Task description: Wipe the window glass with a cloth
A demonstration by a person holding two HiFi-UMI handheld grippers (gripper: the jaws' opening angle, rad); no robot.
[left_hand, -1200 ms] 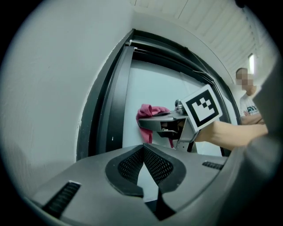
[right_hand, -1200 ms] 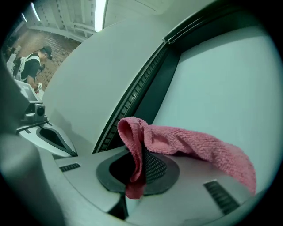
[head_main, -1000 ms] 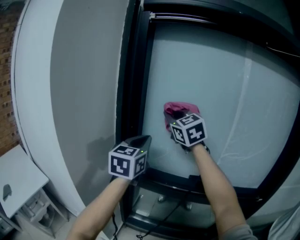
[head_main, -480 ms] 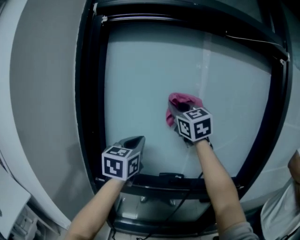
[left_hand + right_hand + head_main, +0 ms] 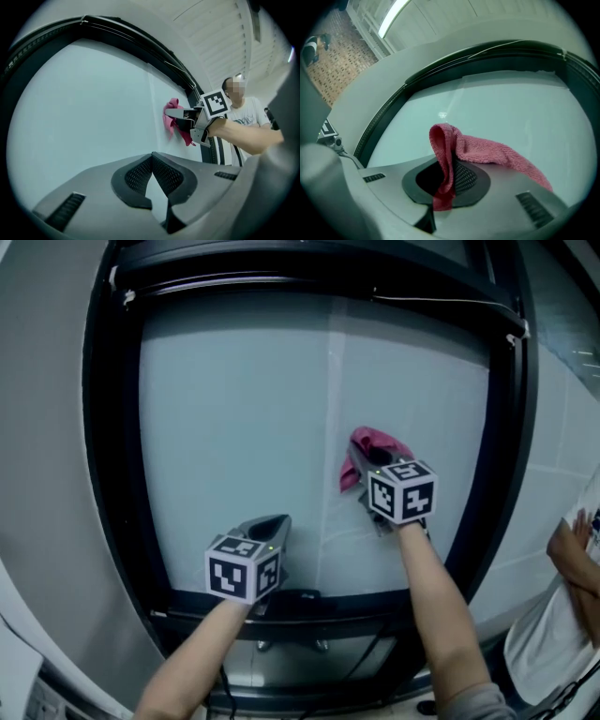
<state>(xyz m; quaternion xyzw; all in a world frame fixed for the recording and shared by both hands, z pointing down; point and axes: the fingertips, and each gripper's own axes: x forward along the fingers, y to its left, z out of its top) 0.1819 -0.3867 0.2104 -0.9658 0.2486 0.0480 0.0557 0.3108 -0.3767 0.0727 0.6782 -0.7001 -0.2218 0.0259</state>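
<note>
Firmly, the right gripper (image 5: 446, 180) pinches the pink cloth (image 5: 487, 152) against the glass (image 5: 234, 427) — its length trailing toward 4 o'clock; the left gripper (image 5: 152, 159) is closed, empty.

Grey left tongs (image 5: 152, 161), grey right tongs (image 5: 446, 168), black mesh pads (image 5: 136, 176), black-and-white marker cubes (image 5: 242, 570) — grey sleeve (image 5: 469, 704) on right arm

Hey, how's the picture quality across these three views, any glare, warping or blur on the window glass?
Head view: dim, bluish, the fisheye bows the black window frame into a curve. Right gripper view: one small glare spot on the glass; the pink cloth is sharp. Left gripper view: dark vignetted corners, glass evenly lit, no glare.
</note>
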